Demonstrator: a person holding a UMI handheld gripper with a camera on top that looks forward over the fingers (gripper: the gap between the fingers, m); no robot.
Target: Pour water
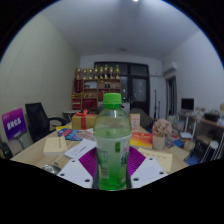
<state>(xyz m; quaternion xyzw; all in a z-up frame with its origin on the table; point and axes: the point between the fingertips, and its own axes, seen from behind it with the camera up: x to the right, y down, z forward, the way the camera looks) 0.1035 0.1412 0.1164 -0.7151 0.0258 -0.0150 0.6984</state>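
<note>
A green plastic bottle (pixel 112 140) with a green cap and a pale label stands upright between my two fingers, filling the middle of the gripper view. My gripper (pixel 112 162) is shut on the bottle, its purple pads (pixel 89 161) pressing against both sides of the lower body. The white finger bodies (pixel 76 172) show to either side below the pads. The bottle seems lifted off the table, its base hidden by the fingers.
A wooden table (pixel 45 150) lies beyond the bottle, strewn with papers, colourful cards and small items. A black chair (pixel 40 120) stands to the left. A red shelf with trophies (pixel 92 88) is at the back wall.
</note>
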